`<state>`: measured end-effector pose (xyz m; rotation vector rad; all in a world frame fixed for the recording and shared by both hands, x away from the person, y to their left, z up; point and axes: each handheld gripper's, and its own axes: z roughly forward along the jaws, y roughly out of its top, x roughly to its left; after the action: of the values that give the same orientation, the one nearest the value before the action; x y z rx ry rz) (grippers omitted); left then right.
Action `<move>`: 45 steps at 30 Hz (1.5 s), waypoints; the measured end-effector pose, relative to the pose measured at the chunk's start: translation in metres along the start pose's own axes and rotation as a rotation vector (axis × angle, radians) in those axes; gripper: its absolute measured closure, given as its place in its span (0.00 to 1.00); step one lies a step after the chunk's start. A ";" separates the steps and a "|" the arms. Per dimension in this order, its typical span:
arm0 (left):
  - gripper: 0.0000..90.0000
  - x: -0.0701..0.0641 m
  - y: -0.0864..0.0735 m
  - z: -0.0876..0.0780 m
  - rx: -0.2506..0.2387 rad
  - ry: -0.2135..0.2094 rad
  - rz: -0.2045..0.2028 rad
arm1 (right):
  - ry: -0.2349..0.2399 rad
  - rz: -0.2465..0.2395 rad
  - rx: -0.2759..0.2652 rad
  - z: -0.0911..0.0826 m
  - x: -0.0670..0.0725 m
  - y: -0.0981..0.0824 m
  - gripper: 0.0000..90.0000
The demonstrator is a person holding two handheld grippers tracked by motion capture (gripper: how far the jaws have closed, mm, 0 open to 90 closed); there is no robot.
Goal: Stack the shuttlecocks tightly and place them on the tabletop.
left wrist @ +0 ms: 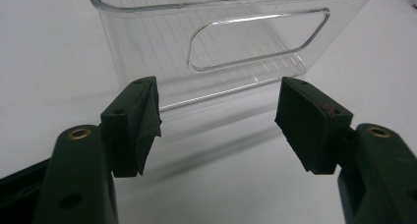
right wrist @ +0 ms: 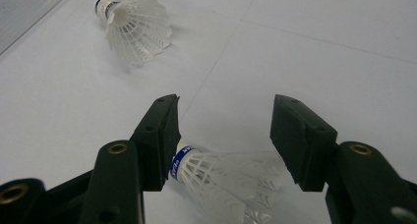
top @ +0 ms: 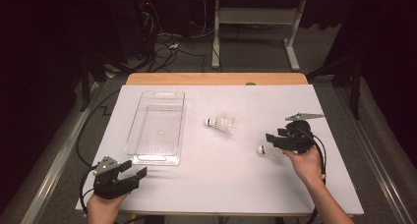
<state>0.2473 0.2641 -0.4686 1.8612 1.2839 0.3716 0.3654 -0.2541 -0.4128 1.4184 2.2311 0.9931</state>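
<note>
Two white feather shuttlecocks lie on the white table sheet. One shuttlecock rests on its side near the middle. The other shuttlecock lies under my right gripper, its blue-banded cork by one jaw and its skirt toward the other. The jaws stand open and I see no pad pressing on it. My left gripper is open and empty at the near left, facing the short end of a clear plastic bin.
The bin is empty and has a cut-out handle in its near wall. The wooden table edge runs along the far side. Cables and desk legs stand on the floor beyond it.
</note>
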 end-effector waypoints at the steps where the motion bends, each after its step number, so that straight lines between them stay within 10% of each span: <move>1: 0.38 0.000 0.000 0.000 0.000 0.000 0.000 | -0.001 0.001 0.000 -0.001 -0.001 -0.001 0.50; 45: 0.37 0.000 0.000 0.000 0.003 0.001 0.003 | 0.015 0.063 0.002 -0.023 -0.013 -0.041 0.52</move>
<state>0.2474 0.2636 -0.4686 1.8658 1.2827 0.3729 0.3303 -0.2858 -0.4265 1.4953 2.2109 1.0258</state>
